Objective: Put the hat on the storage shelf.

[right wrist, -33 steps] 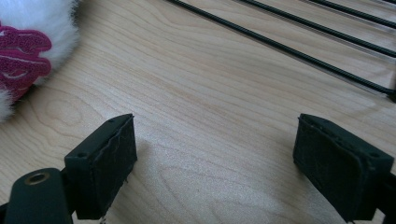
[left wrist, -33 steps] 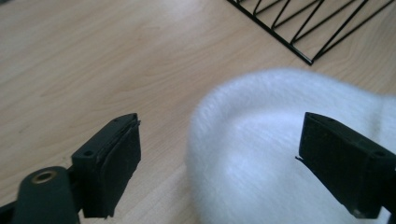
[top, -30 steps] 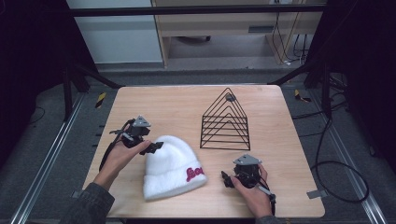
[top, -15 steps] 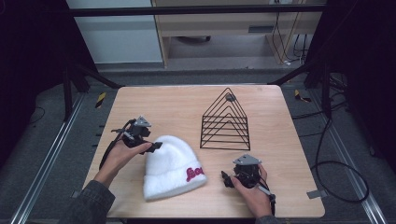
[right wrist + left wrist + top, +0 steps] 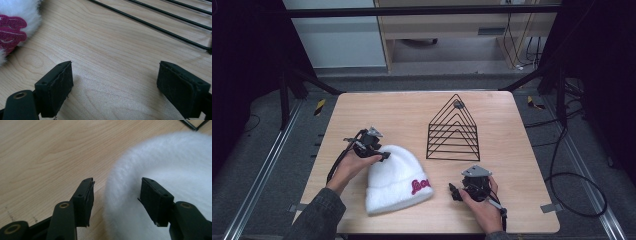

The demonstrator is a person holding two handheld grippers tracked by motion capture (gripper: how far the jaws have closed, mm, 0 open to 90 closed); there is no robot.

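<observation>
The white fuzzy beanie (image 5: pixel 395 179) with a red embroidered logo (image 5: pixel 421 186) lies flat at the near-centre of the wooden table (image 5: pixel 407 112), unmoved since the earlier frames. The left gripper (image 5: pixel 382 155) remains at the beanie's upper-left crown, jaws parted, straddling the fuzzy edge without gripping it. The right gripper (image 5: pixel 453 191) stays beside the logo, jaws spread wide over bare wood. The black wire triangular rack (image 5: pixel 454 129) stands behind, apart from both.
</observation>
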